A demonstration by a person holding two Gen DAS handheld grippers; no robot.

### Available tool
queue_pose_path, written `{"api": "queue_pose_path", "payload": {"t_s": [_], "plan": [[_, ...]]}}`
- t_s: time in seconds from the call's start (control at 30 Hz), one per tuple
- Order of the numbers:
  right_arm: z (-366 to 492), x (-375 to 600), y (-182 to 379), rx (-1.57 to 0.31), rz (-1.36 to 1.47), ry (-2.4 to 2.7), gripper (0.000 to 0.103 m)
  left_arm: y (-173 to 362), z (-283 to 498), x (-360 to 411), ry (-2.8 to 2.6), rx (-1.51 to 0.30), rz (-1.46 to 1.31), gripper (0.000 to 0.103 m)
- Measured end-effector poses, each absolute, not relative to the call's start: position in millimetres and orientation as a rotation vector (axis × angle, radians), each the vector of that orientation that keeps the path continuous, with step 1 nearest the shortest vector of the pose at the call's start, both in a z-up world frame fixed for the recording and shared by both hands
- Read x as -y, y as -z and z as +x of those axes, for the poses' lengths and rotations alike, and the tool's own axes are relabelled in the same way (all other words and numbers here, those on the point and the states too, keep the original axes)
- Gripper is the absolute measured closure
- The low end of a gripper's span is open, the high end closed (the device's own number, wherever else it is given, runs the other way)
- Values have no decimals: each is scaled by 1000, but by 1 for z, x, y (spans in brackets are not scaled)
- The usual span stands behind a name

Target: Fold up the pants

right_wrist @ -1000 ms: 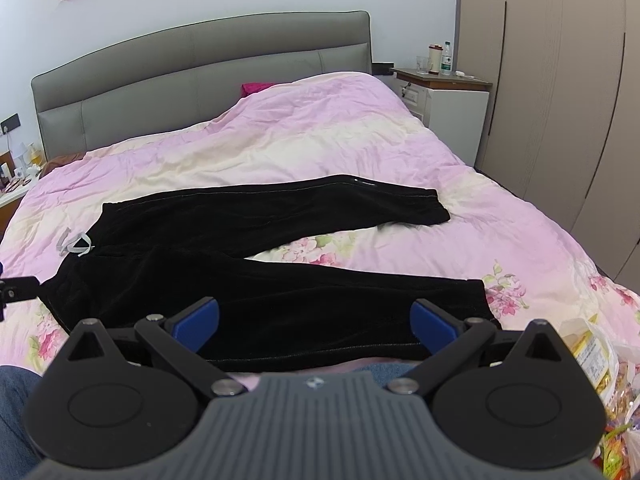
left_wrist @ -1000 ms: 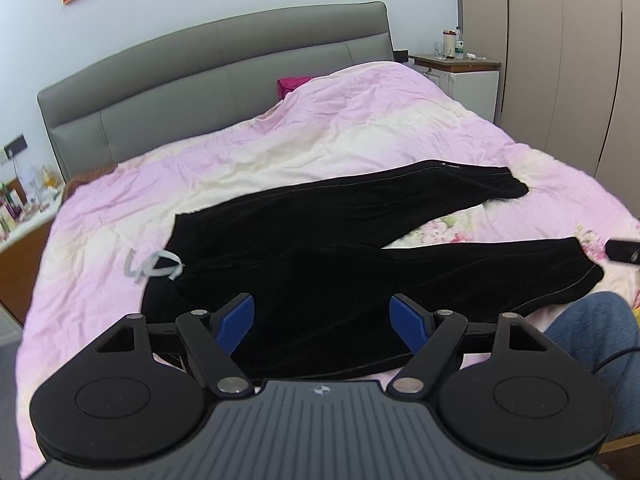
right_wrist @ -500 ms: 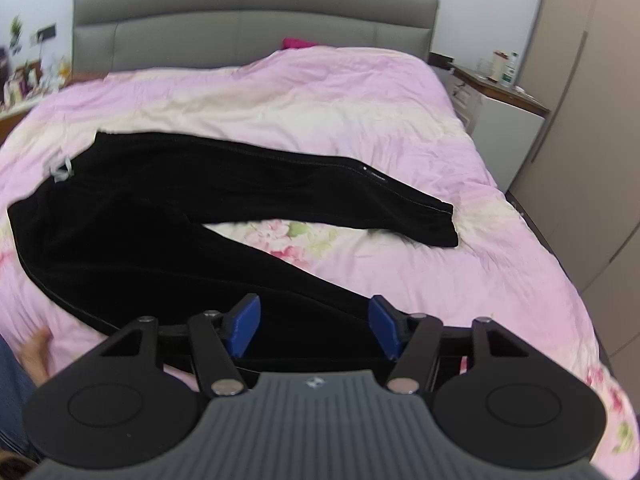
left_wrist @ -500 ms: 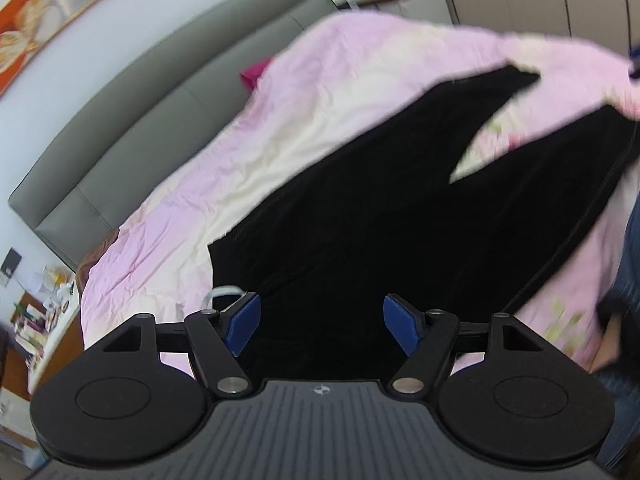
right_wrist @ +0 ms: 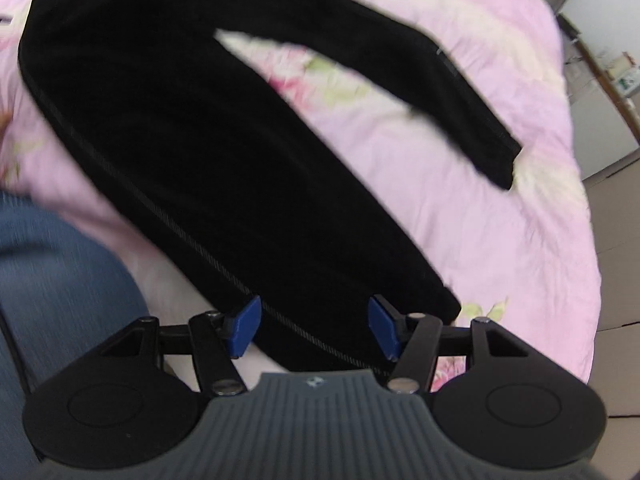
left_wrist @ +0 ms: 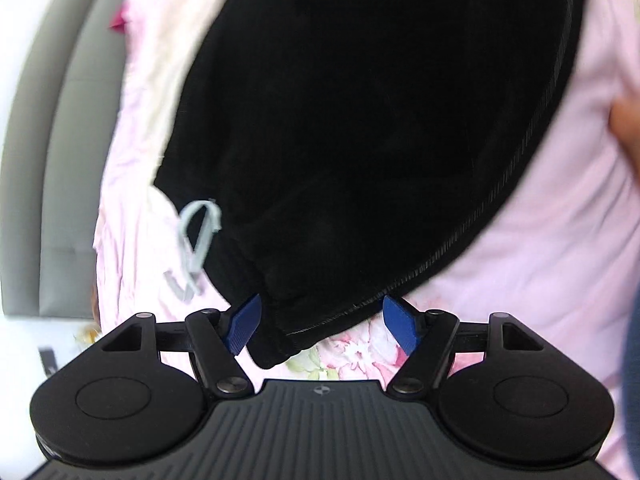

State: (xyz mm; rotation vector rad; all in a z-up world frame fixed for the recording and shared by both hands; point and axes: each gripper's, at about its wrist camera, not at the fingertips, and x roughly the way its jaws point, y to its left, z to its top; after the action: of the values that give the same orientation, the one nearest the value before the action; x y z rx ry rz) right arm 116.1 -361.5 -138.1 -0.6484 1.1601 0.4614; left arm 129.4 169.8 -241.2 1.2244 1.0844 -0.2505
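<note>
Lying spread on a pink floral duvet [right_wrist: 500, 240], the black pants [right_wrist: 208, 152] have their two legs parted in a V, the far leg ending at a cuff [right_wrist: 500, 164] toward the bed's right side and the near leg running down toward the right gripper [right_wrist: 314, 326]. That gripper's blue fingers [right_wrist: 244, 330] stand apart with the near leg's hem end and its side seam between them; whether the pads touch the cloth cannot be told. The left gripper [left_wrist: 324, 324] is low over the waist corner of the pants [left_wrist: 360, 120], its jaws spread wide, the waistband edge between them with clear gaps to both pads. A pale grey drawstring [left_wrist: 196, 248] loops out onto the duvet just beside the left finger. A grey padded headboard [left_wrist: 48, 160] rises at the far left. A denim-clad leg [right_wrist: 52, 272] crowds the bed's near edge beside the right gripper. A blurred bit of skin [left_wrist: 628, 128] shows at the right edge of the left wrist view.
</note>
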Motion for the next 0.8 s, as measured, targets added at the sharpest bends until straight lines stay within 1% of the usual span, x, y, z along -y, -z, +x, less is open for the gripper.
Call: {"api": "queue_pose_path", "payload": {"t_s": [0.1, 0.27, 0.37, 0.43, 0.47, 0.5, 0.53, 0.57, 0.6, 0.63, 0.67, 0.73, 0.8], "plan": [[112, 366, 155, -1239, -733, -513, 33, 267, 120, -172, 313, -1080, 1370, 21], [116, 367, 179, -1280, -748, -530, 34, 295, 111, -174, 313, -1029, 1485, 21], [120, 368, 196, -1300, -759, -536, 38, 304, 108, -172, 273, -1004, 1505, 21], [124, 370, 207, -1333, -739, -540, 45, 308, 108, -167, 242, -1005, 1495, 30], [124, 371, 211, -1339, -732, -537, 45, 307, 107, -167, 235, -1010, 1486, 42], [126, 371, 214, -1337, -729, -527, 51, 304, 105, -162, 226, -1010, 1474, 55], [126, 372, 215, -1327, -719, -513, 61, 300, 106, -159, 212, -996, 1461, 69], [126, 372, 214, -1313, -700, -492, 68, 296, 107, -156, 190, -981, 1439, 74], [125, 373, 211, -1299, -674, -470, 84, 288, 107, -156, 168, -978, 1400, 78], [124, 373, 206, -1280, -638, -459, 93, 276, 110, -156, 136, -980, 1320, 80], [121, 374, 200, -1258, -623, -443, 94, 261, 112, -157, 105, -982, 1235, 81], [115, 376, 185, -1200, -605, -413, 100, 225, 118, -163, 45, -984, 1057, 86], [111, 379, 164, -1124, -578, -373, 103, 184, 126, -169, -7, -966, 880, 87]]}}
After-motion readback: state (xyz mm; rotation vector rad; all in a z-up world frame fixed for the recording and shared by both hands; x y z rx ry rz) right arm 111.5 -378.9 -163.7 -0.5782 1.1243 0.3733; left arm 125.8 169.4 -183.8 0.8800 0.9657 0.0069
